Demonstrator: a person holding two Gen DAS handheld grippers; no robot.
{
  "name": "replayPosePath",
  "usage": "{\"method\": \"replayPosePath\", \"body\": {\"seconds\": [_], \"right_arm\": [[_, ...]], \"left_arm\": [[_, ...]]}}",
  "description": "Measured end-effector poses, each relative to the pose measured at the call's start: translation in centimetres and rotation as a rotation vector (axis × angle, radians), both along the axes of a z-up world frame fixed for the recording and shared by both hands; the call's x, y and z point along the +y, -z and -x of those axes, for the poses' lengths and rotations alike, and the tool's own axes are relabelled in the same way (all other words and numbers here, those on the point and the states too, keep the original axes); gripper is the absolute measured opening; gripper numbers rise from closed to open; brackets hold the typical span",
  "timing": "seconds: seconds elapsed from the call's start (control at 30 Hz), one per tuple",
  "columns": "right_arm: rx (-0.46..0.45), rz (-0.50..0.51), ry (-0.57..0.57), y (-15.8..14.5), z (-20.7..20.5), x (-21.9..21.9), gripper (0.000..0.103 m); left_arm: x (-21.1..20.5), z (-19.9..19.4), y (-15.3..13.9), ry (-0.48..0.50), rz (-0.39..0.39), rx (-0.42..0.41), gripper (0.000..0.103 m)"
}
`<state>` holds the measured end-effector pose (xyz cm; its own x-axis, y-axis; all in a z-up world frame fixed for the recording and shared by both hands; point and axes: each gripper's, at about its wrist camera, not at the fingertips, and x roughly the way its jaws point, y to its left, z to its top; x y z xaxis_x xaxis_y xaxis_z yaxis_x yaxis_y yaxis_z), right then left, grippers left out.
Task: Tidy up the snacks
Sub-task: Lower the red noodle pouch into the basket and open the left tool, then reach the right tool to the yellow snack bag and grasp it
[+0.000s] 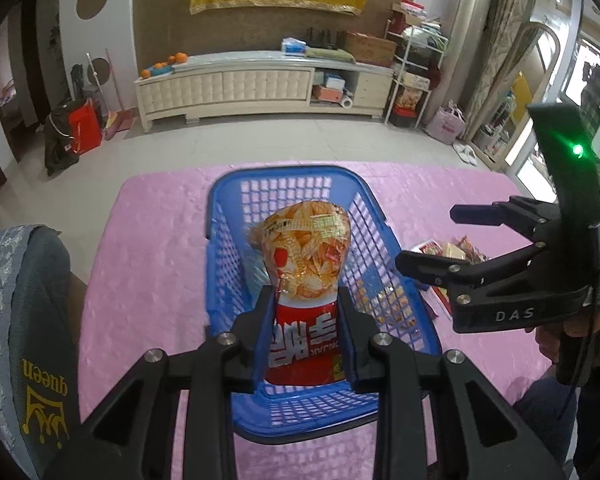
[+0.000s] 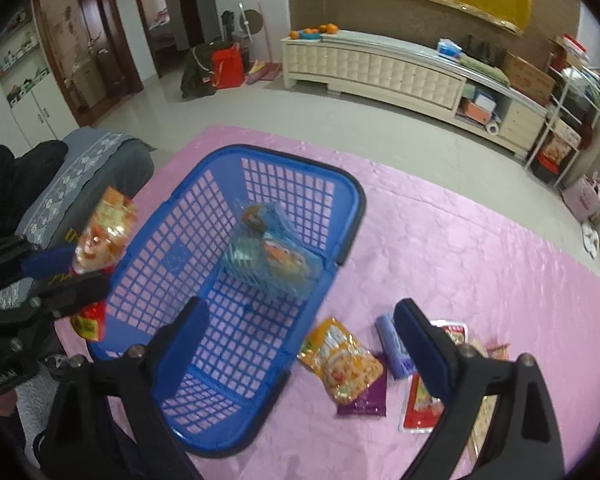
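My left gripper (image 1: 306,312) is shut on a red and orange snack bag (image 1: 306,264) and holds it upright above the near end of the blue basket (image 1: 284,178). In the right wrist view the same bag (image 2: 100,236) hangs at the basket's left rim (image 2: 352,216). A bluish snack pack (image 2: 276,256) lies inside the basket. My right gripper (image 2: 300,328) is open and empty, above the basket's right edge; it also shows in the left wrist view (image 1: 424,236). Several snack packets lie on the pink cloth to the right: a yellow one (image 2: 340,360), a purple one (image 2: 366,400), a red one (image 2: 420,408).
The pink tablecloth (image 2: 480,264) covers the table. A grey cushioned chair back (image 1: 24,312) stands at the left of the table. A long white cabinet (image 1: 260,84) stands across the floor behind.
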<state>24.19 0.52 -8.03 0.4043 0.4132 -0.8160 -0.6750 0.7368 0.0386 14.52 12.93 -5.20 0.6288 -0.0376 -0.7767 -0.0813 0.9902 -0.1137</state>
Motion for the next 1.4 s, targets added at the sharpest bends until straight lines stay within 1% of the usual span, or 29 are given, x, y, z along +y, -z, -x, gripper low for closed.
{"method": "replayPosePath", "body": {"seconds": [0.13,0.3,0.4,0.47,0.5,0.53,0.6,0.67,0.73,0.8,0.93,1.1,1.23,1.4], "right_arm": [[0.012,-0.005,0.023,0.8,-0.1,-0.7,0.096],[0.042,-0.014,0.046,2.2,-1.0,-1.4,0.096],[0.054,-0.024,0.054,2.8,-1.5,-1.7,0.096],[0.052,-0.029,0.059,3.0,-1.6,-1.8,0.096],[0.051,-0.033,0.06,3.0,-1.8,-1.9,0.096],[0.05,-0.04,0.063,3.0,-2.0,-2.0,0.096],[0.051,-0.048,0.064,3.0,-2.0,-2.1,0.096],[0.051,-0.049,0.064,2.9,-2.0,-2.3,0.096],[0.044,-0.044,0.066,2.8,-1.8,-2.6,0.096],[0.042,-0.047,0.067,2.7,-1.4,-2.8,0.096],[0.037,-0.055,0.062,2.0,-0.7,-3.3,0.096],[0.031,-0.057,0.059,1.0,0.2,-4.2,0.096],[0.012,-0.06,0.053,0.1,0.9,-5.1,0.096],[0.006,-0.049,0.055,-0.3,1.1,-6.5,0.096]], "left_arm": [[-0.6,-0.6,1.3,0.012,-0.006,0.021,0.027],[0.0,-1.8,2.8,0.004,0.0,0.052,0.028],[0.2,-2.0,3.0,-0.008,-0.013,0.039,0.028],[0.0,-2.2,3.0,-0.001,-0.016,0.035,0.035],[-0.1,-2.4,3.1,0.004,-0.025,0.038,0.041],[-0.1,-2.6,3.3,0.007,-0.042,0.042,0.052],[-0.3,-2.5,3.4,0.01,-0.069,0.034,0.066],[-0.5,-2.3,3.3,0.016,-0.072,0.021,0.067],[-0.6,-1.9,3.2,0.018,-0.059,0.02,0.071],[-0.7,-1.6,3.1,0.015,-0.051,0.021,0.071],[-1.3,-1.2,2.6,0.02,-0.06,0.022,0.071],[-2.1,-0.4,1.2,0.02,-0.063,0.007,0.071],[-3.1,-0.1,0.4,0.021,-0.082,0.003,0.076],[-3.8,0.0,0.2,0.012,-0.074,0.012,0.076]]}}
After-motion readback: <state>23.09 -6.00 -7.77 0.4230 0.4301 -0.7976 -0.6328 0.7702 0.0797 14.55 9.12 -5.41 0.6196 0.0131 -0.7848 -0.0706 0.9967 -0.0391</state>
